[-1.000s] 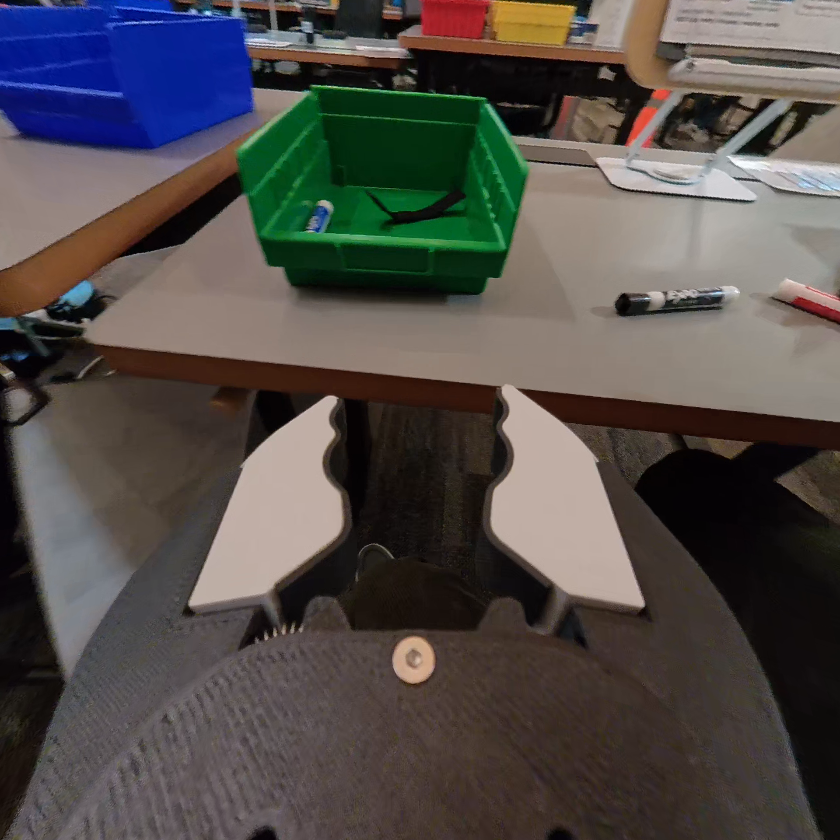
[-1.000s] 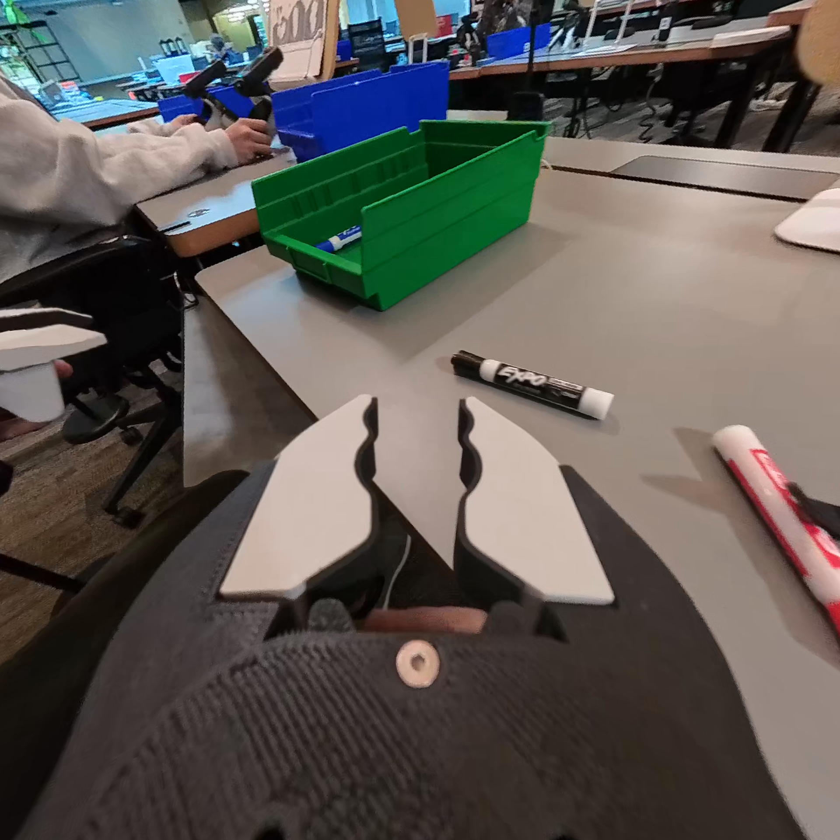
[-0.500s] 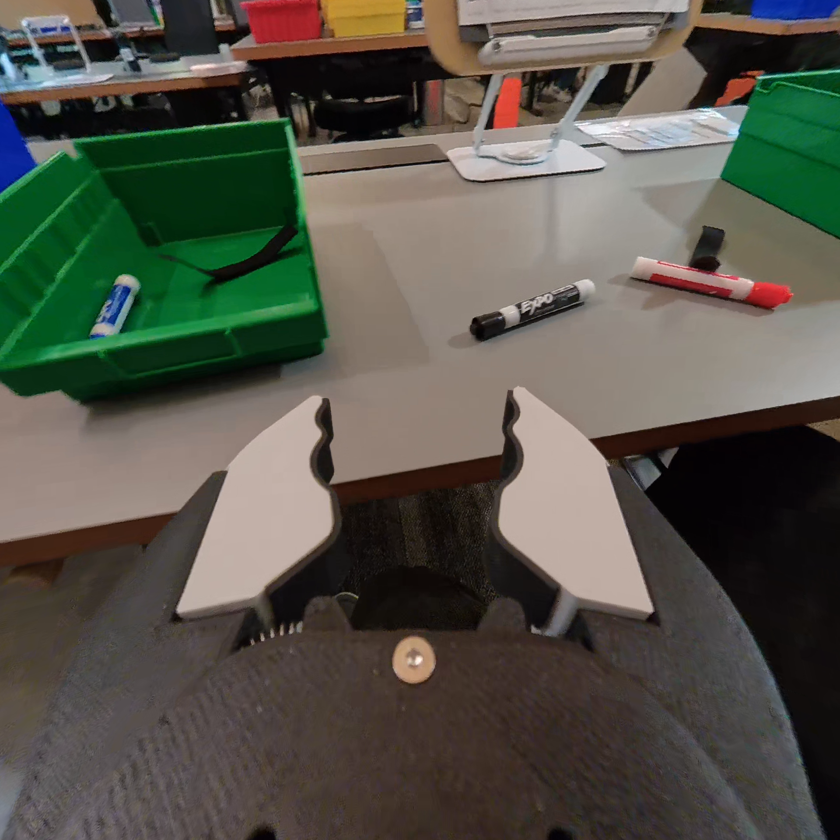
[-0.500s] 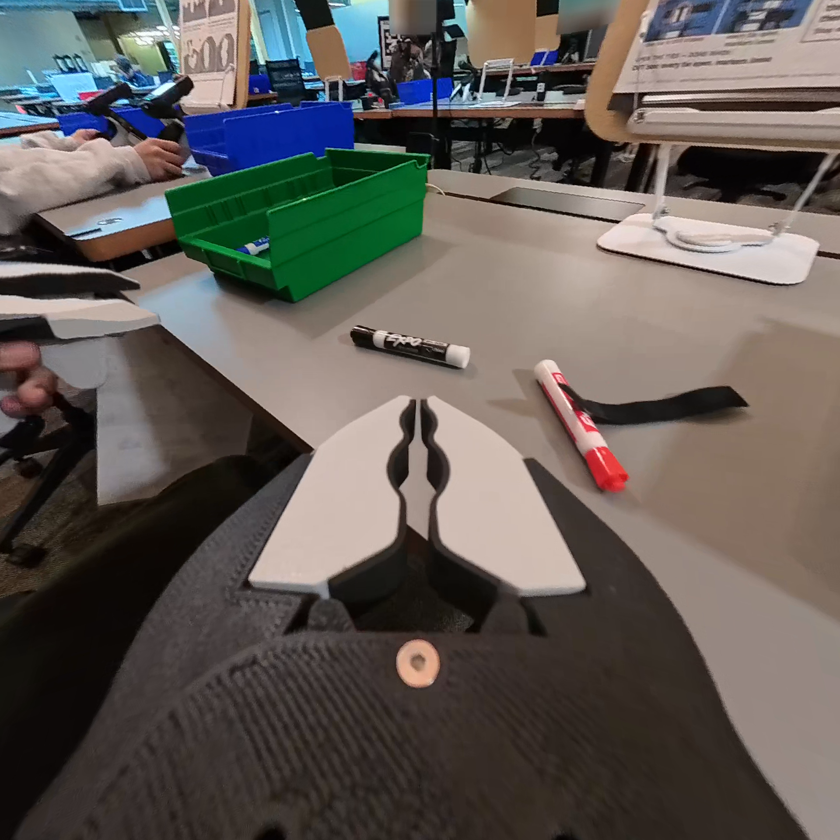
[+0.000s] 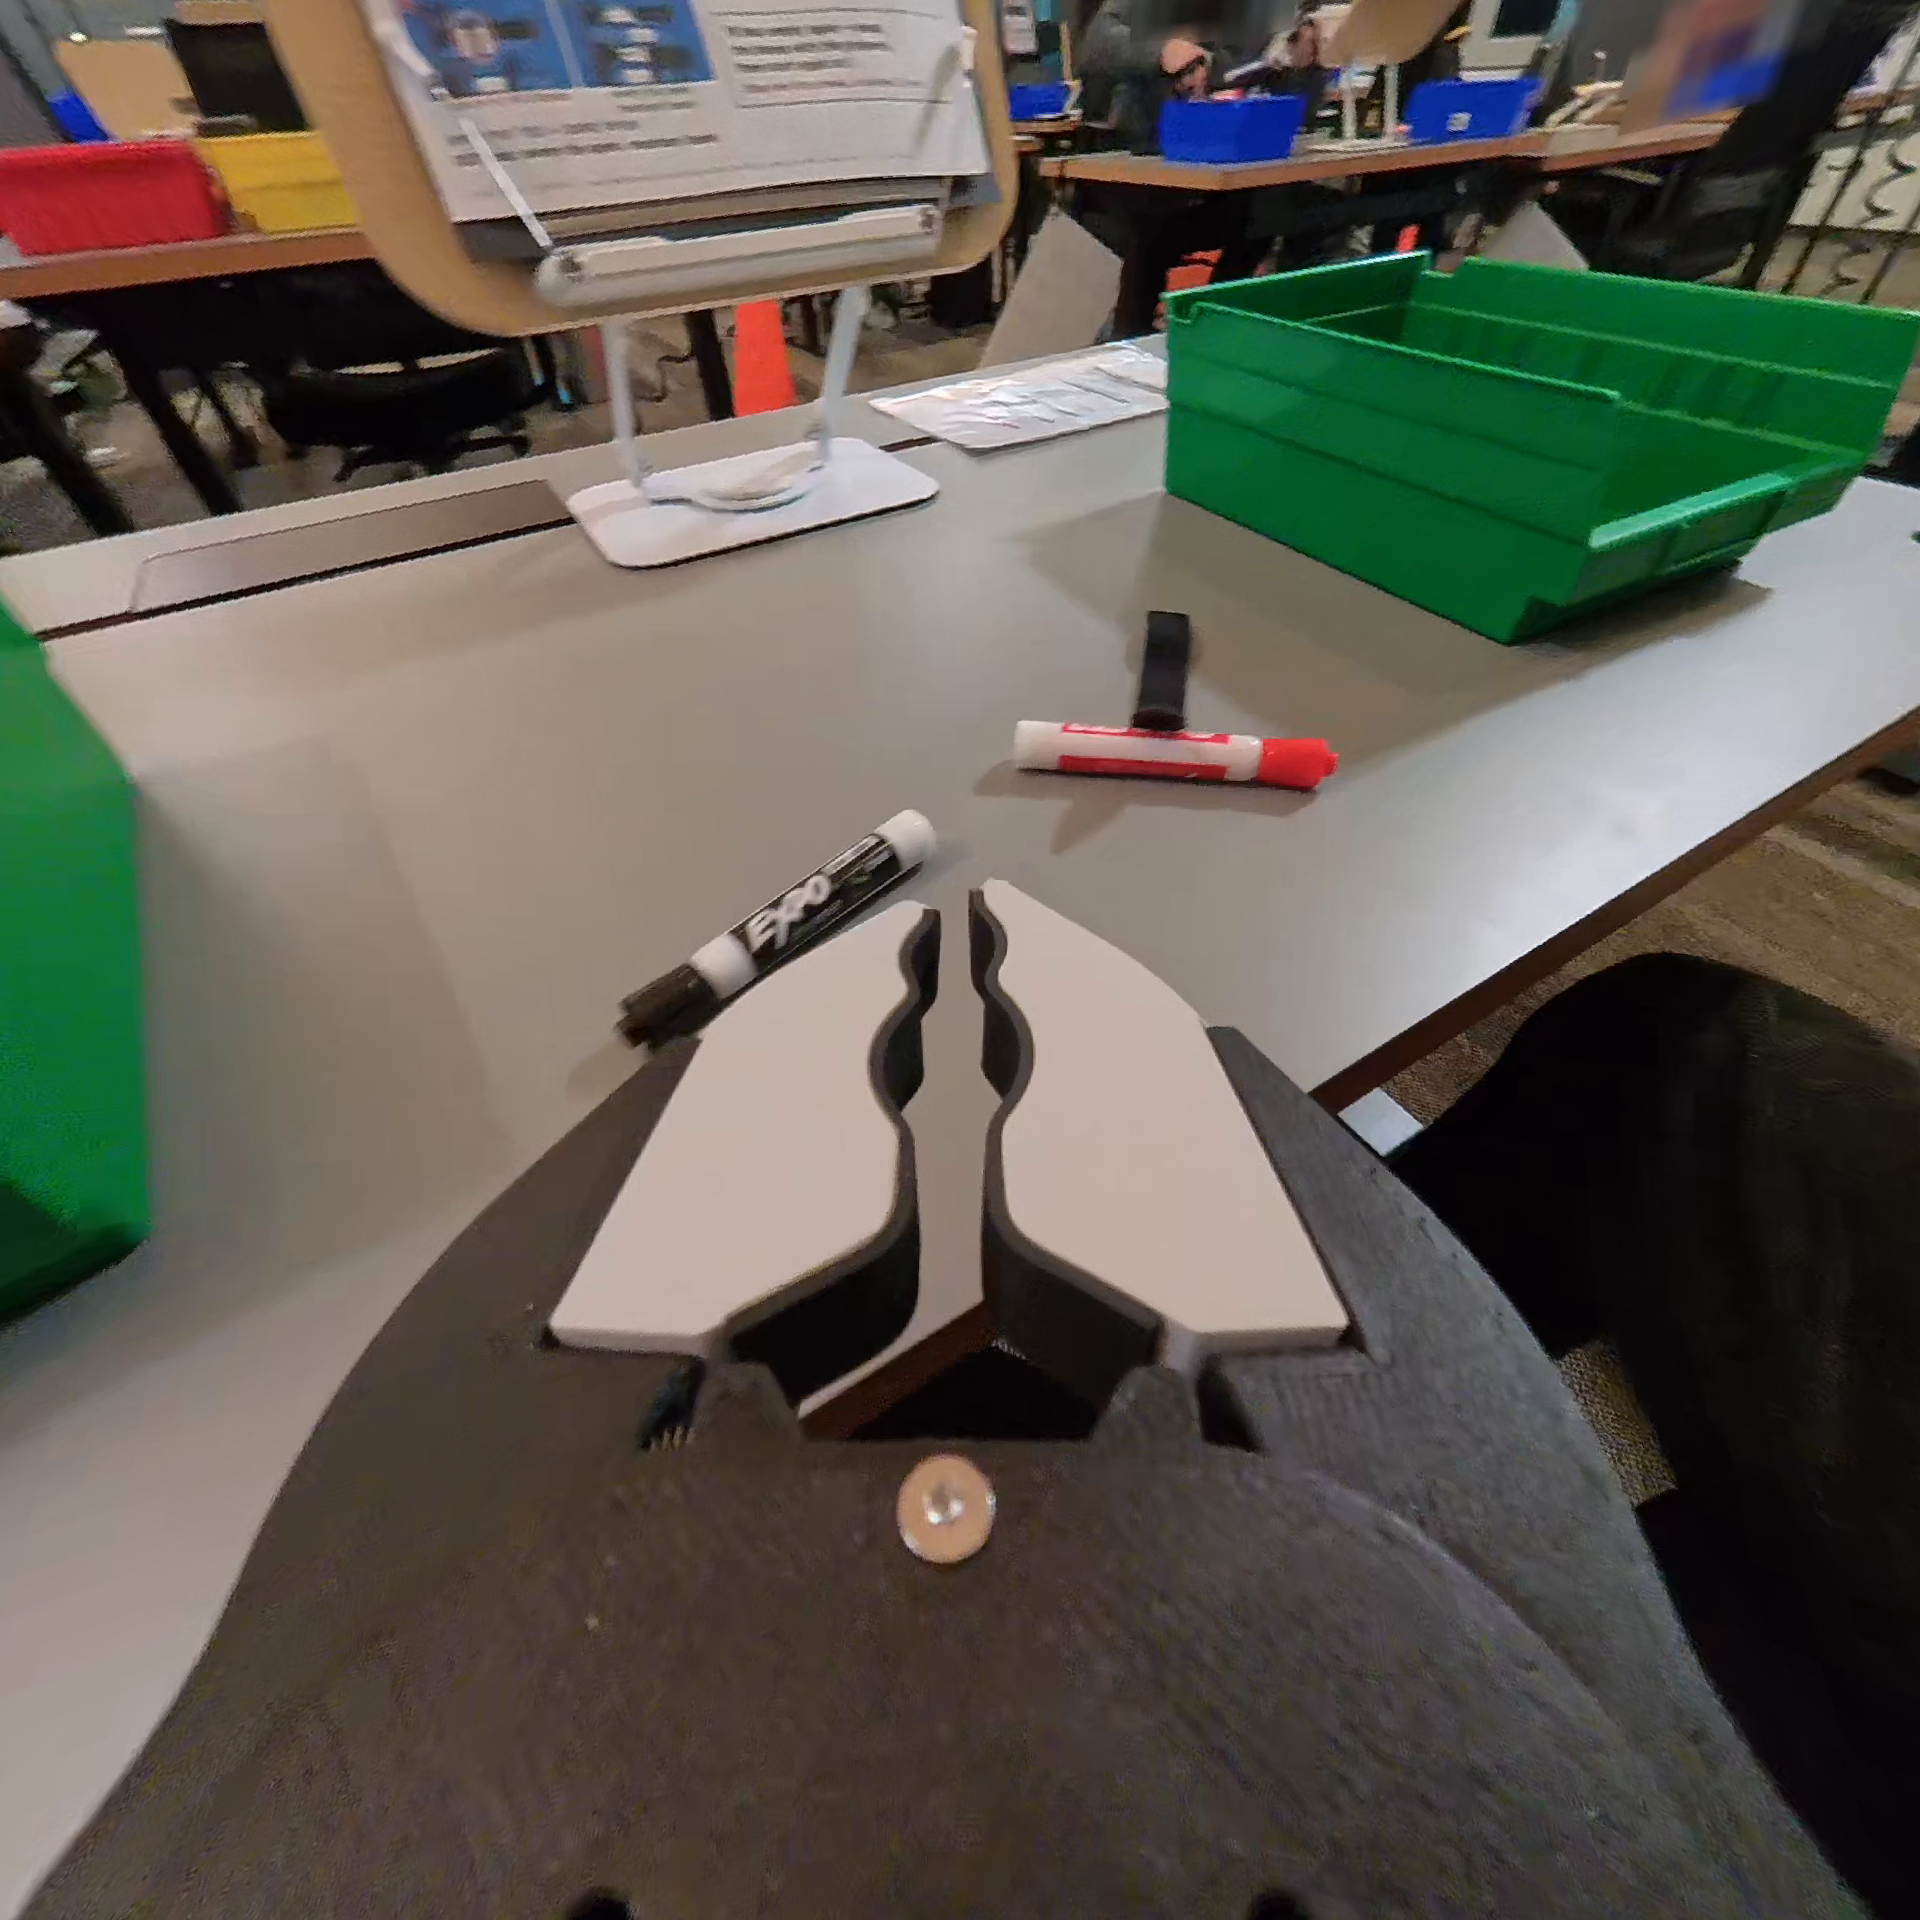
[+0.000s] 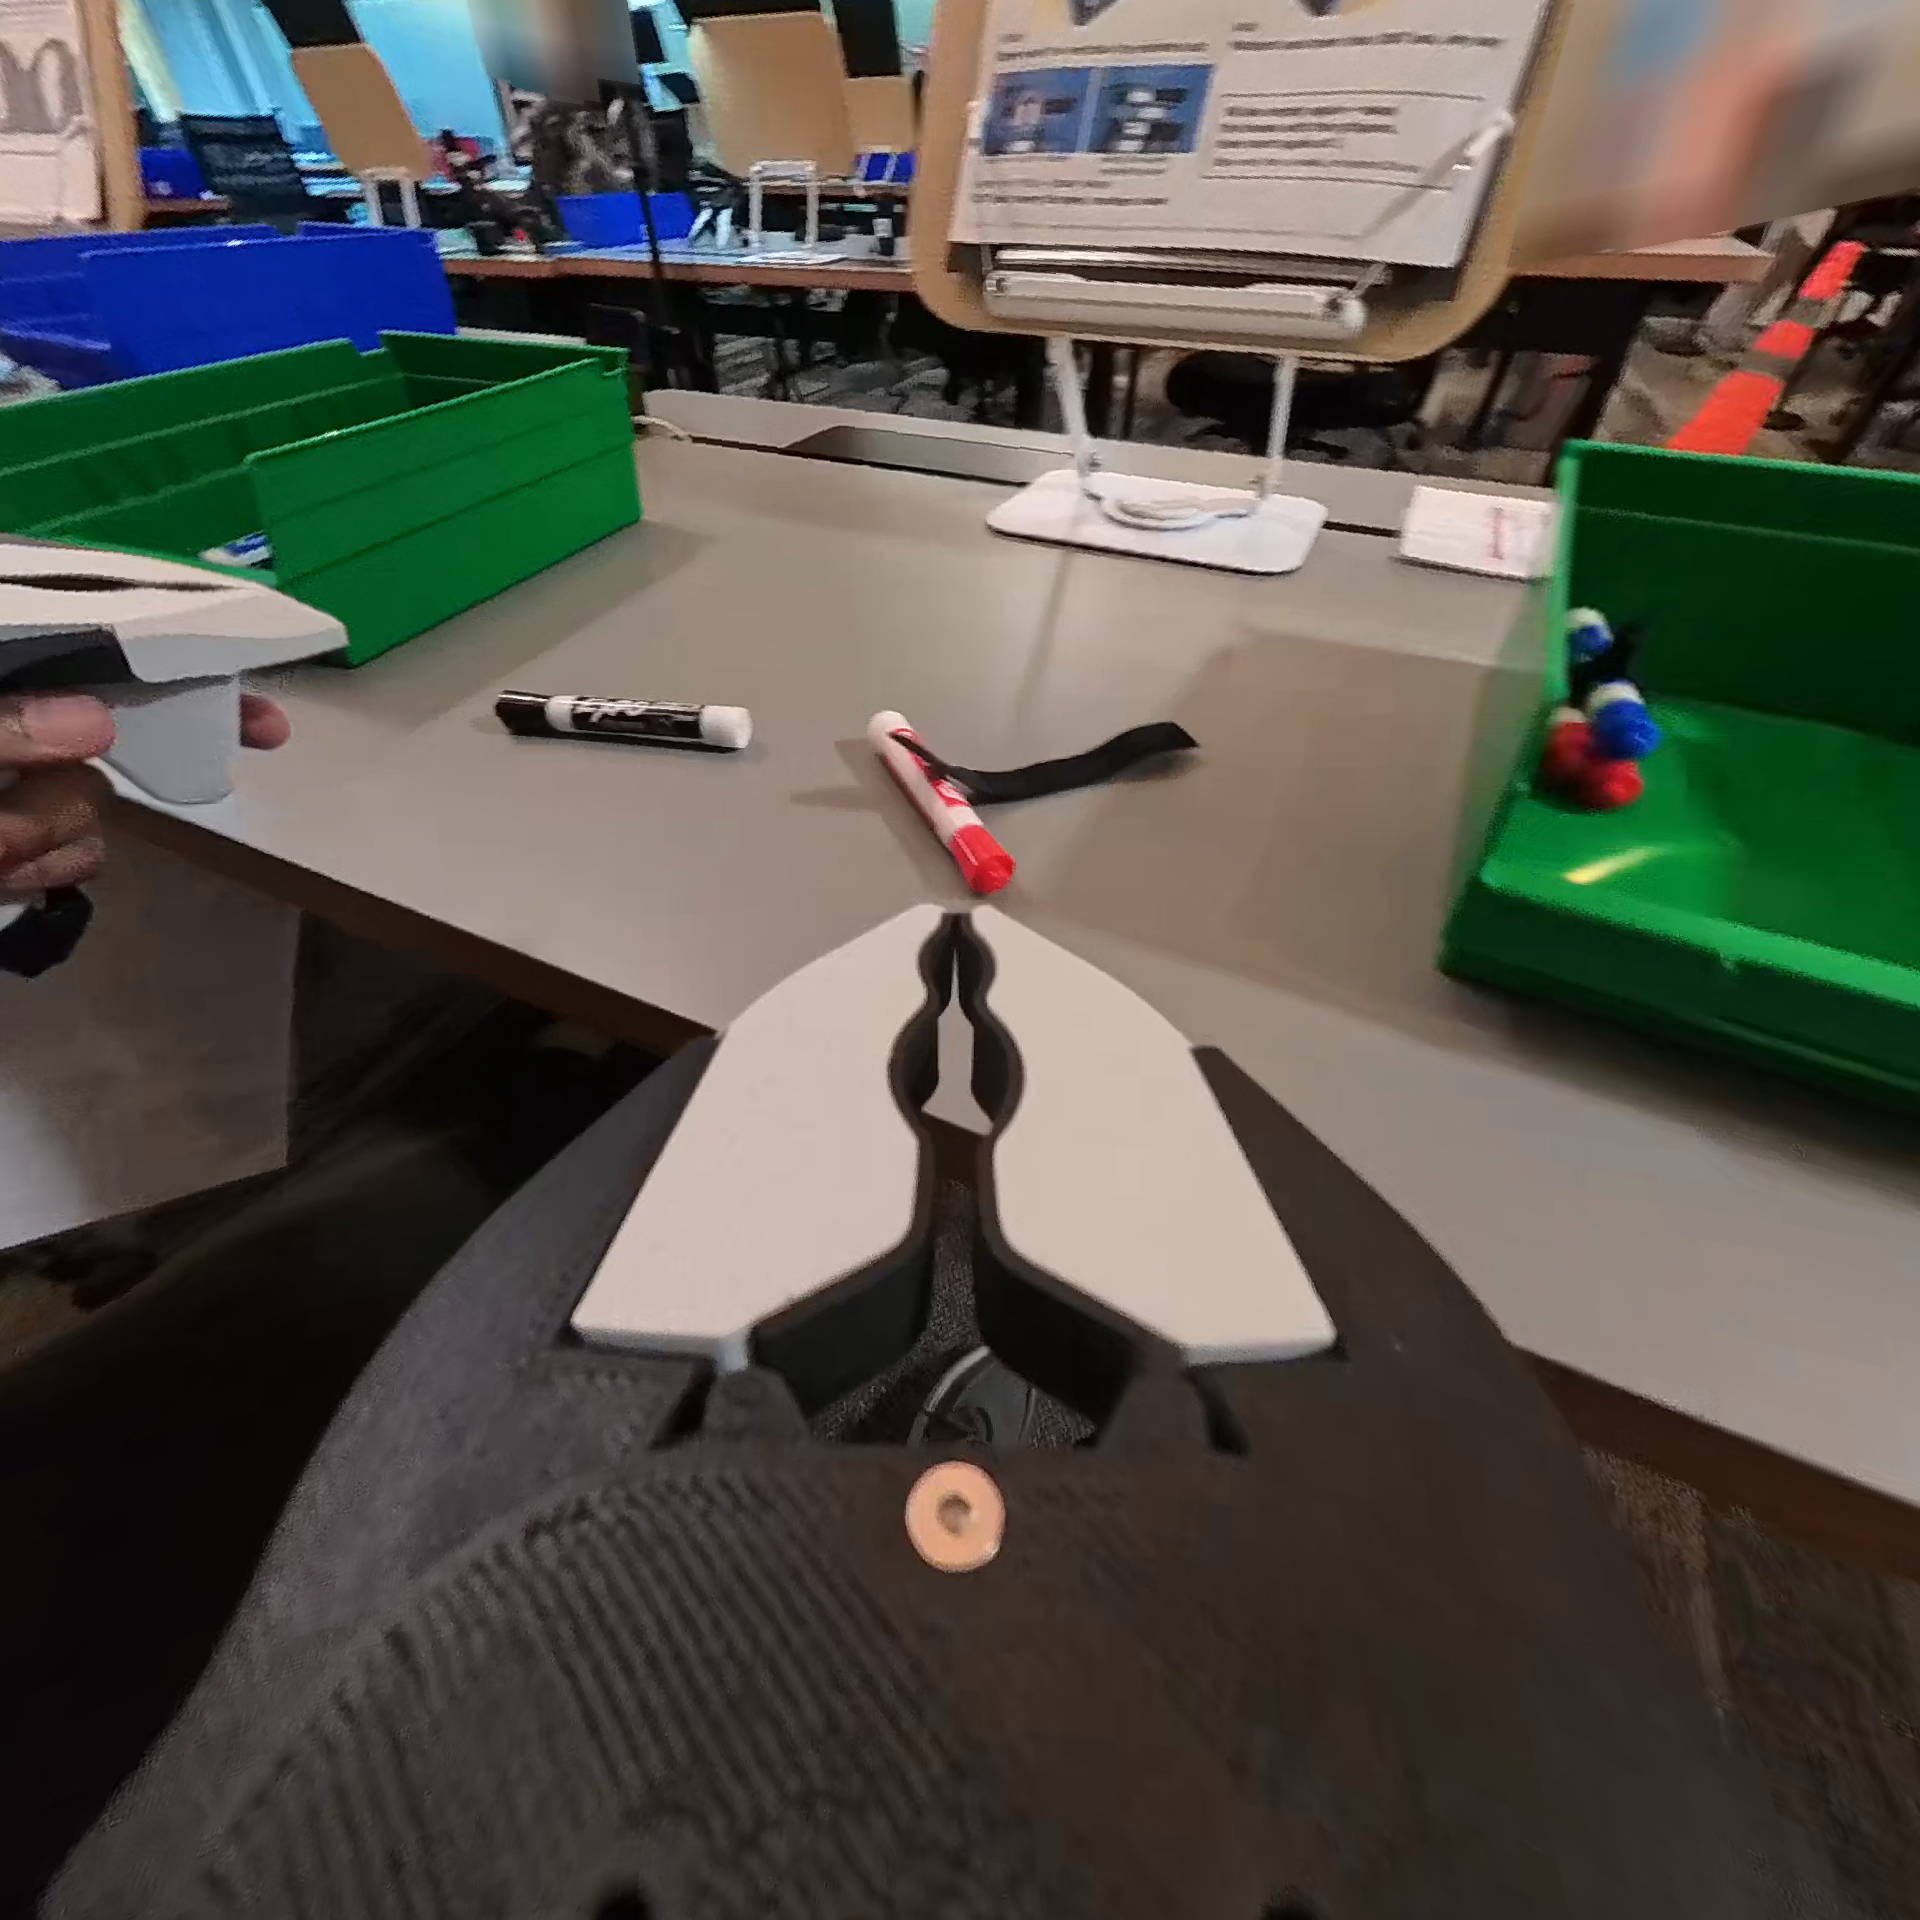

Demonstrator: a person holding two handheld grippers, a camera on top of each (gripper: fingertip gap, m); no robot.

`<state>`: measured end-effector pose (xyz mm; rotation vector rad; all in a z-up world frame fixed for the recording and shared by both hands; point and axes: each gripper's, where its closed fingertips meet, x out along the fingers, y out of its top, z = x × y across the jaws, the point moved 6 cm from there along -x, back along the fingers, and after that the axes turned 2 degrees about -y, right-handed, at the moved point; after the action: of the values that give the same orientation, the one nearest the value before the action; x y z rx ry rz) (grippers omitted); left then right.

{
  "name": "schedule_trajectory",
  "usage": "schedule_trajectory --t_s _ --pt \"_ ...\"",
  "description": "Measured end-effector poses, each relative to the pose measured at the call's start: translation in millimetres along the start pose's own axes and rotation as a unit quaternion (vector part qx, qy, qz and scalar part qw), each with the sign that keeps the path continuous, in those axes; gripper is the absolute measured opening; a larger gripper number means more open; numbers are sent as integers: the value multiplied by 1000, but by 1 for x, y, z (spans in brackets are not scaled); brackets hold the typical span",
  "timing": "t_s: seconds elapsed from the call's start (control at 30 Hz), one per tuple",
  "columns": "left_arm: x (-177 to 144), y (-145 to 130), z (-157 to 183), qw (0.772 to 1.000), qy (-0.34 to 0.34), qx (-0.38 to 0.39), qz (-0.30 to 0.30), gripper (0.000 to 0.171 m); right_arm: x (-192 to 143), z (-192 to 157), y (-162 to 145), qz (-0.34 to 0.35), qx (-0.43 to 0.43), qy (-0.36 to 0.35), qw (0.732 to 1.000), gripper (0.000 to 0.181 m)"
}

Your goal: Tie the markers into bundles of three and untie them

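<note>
The left gripper [image 5: 954, 902] is held nearly closed, a narrow gap remaining, nothing gripped; the black marker [image 5: 784, 925] lies just beside its left finger, long axis diagonal, cap toward the near left. The right gripper [image 6: 961, 914] is pressed together, empty; the red marker [image 6: 938, 798] lies just beyond, cap pointing toward its tips, across a black strap [image 6: 1070, 767] on the grey table [image 6: 727, 623].

The right gripper [image 6: 961, 916] hangs over the near edge of the grey worktop [image 6: 1143, 644], its jaws nearly together and holding nothing, just short of the red marker [image 6: 940, 800], which lies across a black strap [image 6: 1060, 769]. A black marker [image 6: 623, 720] lies to the left, between that one and the left gripper [image 6: 312, 631]. Green bins stand at the left [image 6: 447, 509] and right [image 6: 1704, 935].
</note>
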<state>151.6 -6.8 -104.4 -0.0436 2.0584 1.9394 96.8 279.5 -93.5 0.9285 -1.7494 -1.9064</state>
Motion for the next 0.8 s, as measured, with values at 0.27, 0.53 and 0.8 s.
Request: schedule_trajectory --t_s 0.27,0.53,0.8 --pt "38 9 30 999 -53 4 -2 9 -30 26 -14 -11 14 -48 999 1" --pt "46 6 37 997 -73 -4 -8 16 -28 27 -23 -30 8 -39 999 1" --pt "40 1 43 995 -95 -14 -21 28 -21 21 -25 -35 17 -25 999 6"
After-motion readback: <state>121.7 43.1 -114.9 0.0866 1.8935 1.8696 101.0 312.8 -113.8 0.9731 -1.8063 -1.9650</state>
